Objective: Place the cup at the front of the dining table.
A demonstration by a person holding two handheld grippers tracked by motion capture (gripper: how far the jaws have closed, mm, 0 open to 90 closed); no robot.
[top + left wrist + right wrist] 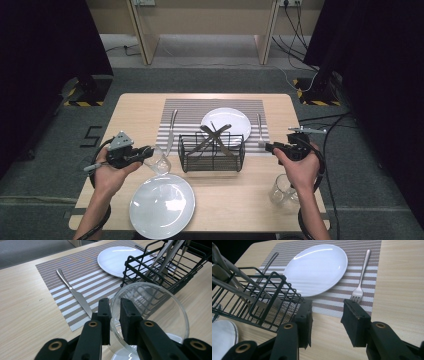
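**Left hand-held gripper grasping a glass by its rim beside the cutlery basket**

The wooden counter (280,197) carries every item; positions below are given relative to the black wire cutlery basket (212,151) at its middle. A striped placemat (185,114) lies under and behind the basket. In front of the basket and to its left sits the large white plate (162,205), near the counter's front edge. Behind the basket, on the placemat, sits the small white plate (231,120), partly screened by the basket's wires and by the utensils (216,137) that stand crossed inside it.

The left hand-held gripper (115,312) is just left of the basket. Its jaws are clenched on the rim of a clear glass (160,315), one pad inside the wall and one outside; the glass is tilted with its mouth toward the camera, between the basket and the large plate, and the basket shows through its wall. The right hand-held gripper (326,320) hovers just right of the basket with its jaws released and nothing between them; the basket's corner stands close beside one jaw.

A second clear glass (283,190) stands upright right of the basket and nearer the front edge, beside the right forearm. A knife (75,293) lies on the placemat left of the basket, and a fork (361,277) lies on the placemat right of it, tines toward the right hand-held gripper.
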